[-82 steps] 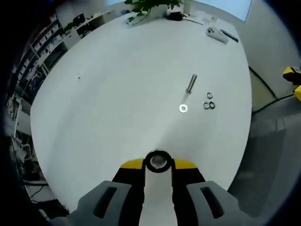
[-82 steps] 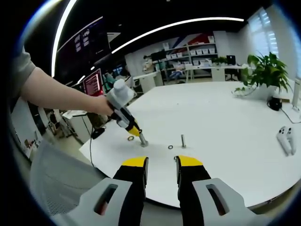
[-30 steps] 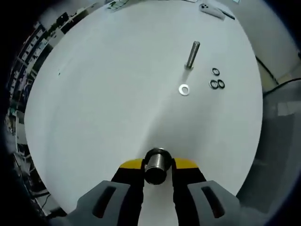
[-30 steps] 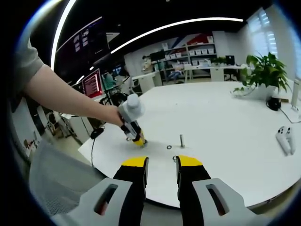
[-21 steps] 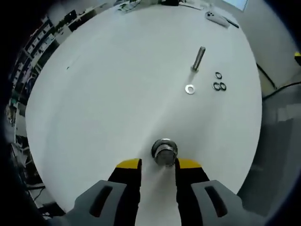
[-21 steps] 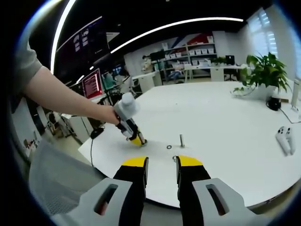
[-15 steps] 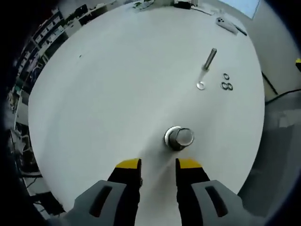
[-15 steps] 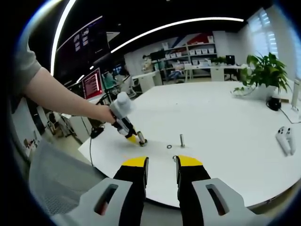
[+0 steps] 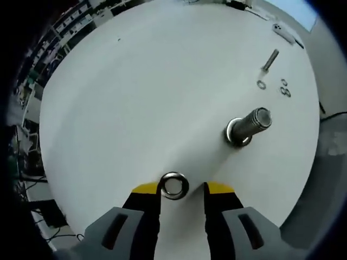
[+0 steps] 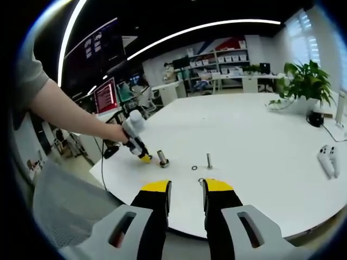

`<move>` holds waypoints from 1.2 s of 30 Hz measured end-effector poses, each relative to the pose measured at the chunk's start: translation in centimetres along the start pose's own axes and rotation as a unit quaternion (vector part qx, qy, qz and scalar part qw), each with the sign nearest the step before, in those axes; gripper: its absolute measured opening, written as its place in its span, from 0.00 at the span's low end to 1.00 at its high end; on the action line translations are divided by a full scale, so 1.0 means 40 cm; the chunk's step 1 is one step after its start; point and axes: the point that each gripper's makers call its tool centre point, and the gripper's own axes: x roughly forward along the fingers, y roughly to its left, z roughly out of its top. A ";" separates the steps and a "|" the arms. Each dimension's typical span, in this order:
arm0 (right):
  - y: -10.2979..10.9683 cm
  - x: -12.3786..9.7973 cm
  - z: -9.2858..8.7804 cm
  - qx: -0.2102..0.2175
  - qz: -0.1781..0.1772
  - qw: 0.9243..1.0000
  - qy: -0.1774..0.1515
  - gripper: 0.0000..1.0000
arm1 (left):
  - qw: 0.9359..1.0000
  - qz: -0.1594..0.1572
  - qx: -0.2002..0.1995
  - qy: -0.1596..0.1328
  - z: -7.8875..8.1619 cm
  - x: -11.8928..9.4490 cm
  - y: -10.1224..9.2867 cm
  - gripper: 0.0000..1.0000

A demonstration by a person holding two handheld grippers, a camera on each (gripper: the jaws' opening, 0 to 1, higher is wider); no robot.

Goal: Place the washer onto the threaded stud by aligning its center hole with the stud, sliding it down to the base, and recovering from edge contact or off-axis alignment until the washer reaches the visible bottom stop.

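**Squaring Up on the Washer Before Going for the Stud**

Starting nearest, in the left gripper view: looking at the left gripper (image 9: 182,188), hanging with jaws wide apart and clamping nothing. Spotting the washer (image 9: 173,185) lying flat on the white table (image 9: 124,97) between the two yellow tips, crowding the left one.

Judging this to be the pickup. Calling for centring on the ring first, then closing gently across its rim and keeping it level, leaving the hole free for the stud. Risking a skid across the table if closing with only one tip touching.

Moving farther out: finding the threaded stud (image 9: 248,125) standing on its broad base, near the washer and leaning rightward in this view. Calling for an approach from above its tip, along its axis, not from the side.

Farther still: noting a thin bolt (image 9: 269,59) and a pair of small spare rings (image 9: 284,89), well apart from the work.

Switching to the right gripper view: seeing the right gripper (image 10: 187,187) idling off the table edge, jaws parted, carrying nothing.
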 end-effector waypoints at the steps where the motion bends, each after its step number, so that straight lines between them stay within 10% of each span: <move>1: 0.000 0.000 0.000 0.000 0.000 1.000 0.001 0.26 | 1.000 0.000 0.003 0.002 -0.002 -0.003 -0.003 0.29; 20: -0.003 0.001 -0.004 -0.001 -0.003 1.000 0.006 0.25 | 1.000 -0.021 -0.007 0.005 -0.004 0.007 0.009 0.22; 36: 0.003 0.004 -0.007 -0.002 0.002 1.000 0.010 0.25 | 1.000 -0.012 0.005 0.025 -0.038 0.000 -0.105 0.21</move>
